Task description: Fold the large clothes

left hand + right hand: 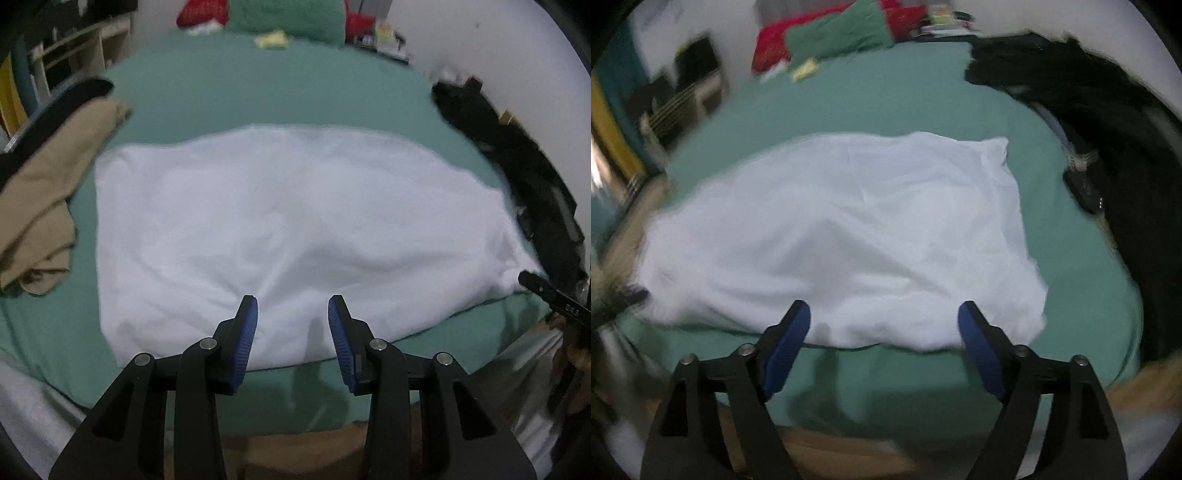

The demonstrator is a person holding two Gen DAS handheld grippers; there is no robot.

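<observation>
Two claws are in view. Left claw (292, 308): jaws parted, nothing between them, above the near edge of the garment. Right claw (884, 314): jaws spread wide, empty, also over the near edge. One white garment (288, 221) lies spread flat on the green bed (258, 96), ahead of both claws. One tan garment (48, 192) lies just left of it; one black pile (1108, 147) lies to the right. Bare sheet borders the white garment on all sides.
</observation>
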